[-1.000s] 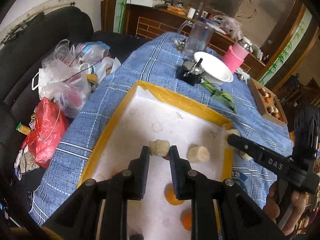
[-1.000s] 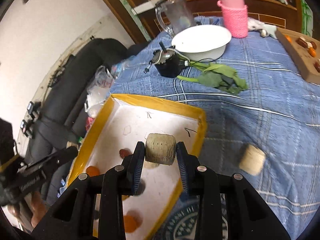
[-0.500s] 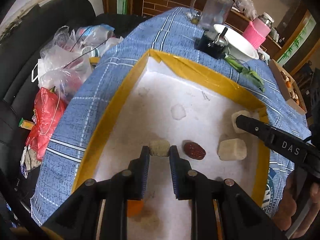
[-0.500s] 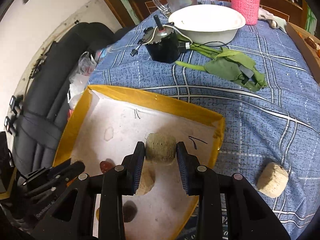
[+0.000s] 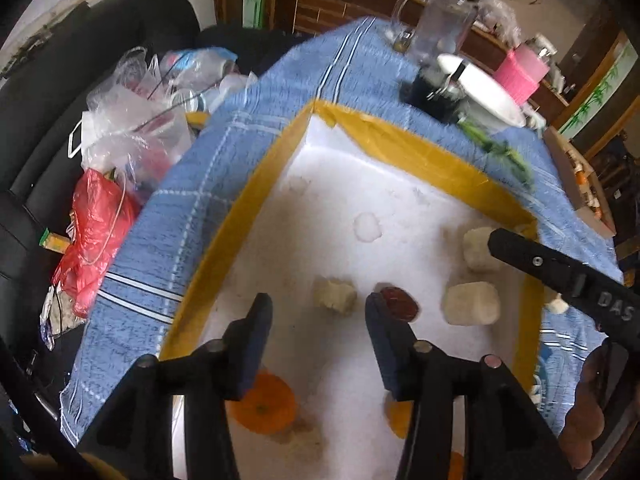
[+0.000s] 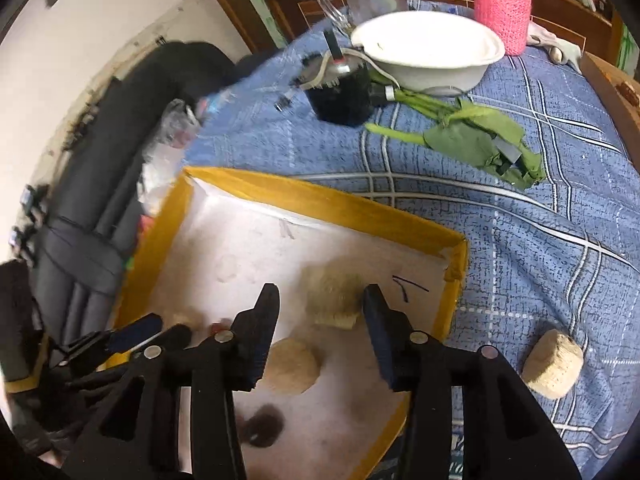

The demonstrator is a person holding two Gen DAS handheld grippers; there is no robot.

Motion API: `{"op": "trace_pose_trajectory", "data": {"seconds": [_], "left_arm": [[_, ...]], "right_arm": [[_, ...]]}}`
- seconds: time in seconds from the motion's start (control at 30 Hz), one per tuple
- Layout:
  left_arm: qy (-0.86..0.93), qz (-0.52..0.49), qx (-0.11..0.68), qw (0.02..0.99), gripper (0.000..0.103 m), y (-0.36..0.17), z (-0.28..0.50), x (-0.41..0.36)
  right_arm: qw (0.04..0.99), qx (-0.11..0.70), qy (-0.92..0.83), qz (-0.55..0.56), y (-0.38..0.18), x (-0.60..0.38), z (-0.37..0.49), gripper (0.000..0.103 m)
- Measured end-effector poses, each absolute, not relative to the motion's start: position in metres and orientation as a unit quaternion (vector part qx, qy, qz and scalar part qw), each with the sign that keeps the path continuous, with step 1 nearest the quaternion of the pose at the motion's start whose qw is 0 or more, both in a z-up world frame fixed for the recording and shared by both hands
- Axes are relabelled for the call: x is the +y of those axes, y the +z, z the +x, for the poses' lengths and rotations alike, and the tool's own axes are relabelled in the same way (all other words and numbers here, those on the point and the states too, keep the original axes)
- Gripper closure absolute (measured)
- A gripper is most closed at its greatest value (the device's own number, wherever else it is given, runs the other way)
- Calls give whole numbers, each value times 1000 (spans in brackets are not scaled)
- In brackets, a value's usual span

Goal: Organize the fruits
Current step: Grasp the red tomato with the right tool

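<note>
A white tray with a yellow rim (image 5: 256, 216) (image 6: 320, 200) lies on the blue checked tablecloth. My left gripper (image 5: 318, 312) is open; a pale banana piece (image 5: 334, 294) lies on the tray floor between its fingertips. A dark red date (image 5: 398, 303), two more pale pieces (image 5: 472, 304) (image 5: 478, 248) and oranges (image 5: 262, 402) also lie in the tray. My right gripper (image 6: 320, 304) is open over the tray's right corner; a blurred banana piece (image 6: 332, 294) is between its fingers, another piece (image 6: 292, 366) lies below. One piece (image 6: 554, 362) lies on the cloth outside.
A white bowl (image 6: 428, 48), a black motor-like object (image 6: 344, 92), green leaves (image 6: 472, 136), a clear jug (image 5: 440, 28) and a pink-sleeved bottle (image 6: 502, 8) stand beyond the tray. Plastic bags (image 5: 128, 132) lie on the black sofa at left. A wooden box (image 5: 580, 184) sits at the right.
Both grippers have opened and let go of their banana pieces, which are now in the tray. The right-hand piece is still blurred with motion.
</note>
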State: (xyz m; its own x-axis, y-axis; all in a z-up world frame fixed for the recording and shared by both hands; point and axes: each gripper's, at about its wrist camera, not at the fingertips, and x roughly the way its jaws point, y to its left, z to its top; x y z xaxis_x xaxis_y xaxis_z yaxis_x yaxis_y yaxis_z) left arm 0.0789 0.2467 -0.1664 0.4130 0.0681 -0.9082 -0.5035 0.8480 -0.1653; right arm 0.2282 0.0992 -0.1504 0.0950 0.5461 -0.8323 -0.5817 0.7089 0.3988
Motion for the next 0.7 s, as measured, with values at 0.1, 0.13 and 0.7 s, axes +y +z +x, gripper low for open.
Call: {"op": "trace_pose_trajectory", "data": {"seconds": [0.1, 0.13, 0.7], "left_arm": [[172, -214, 496, 824, 47, -149, 71, 237], [168, -211, 490, 829, 46, -142, 68, 231], [53, -149, 491, 857, 41, -106, 83, 89]], "right_arm": [[743, 538, 398, 12, -127, 80, 223, 50], [745, 531, 402, 21, -119, 70, 221, 50], [782, 510, 342, 105, -93, -105, 233, 38]]}}
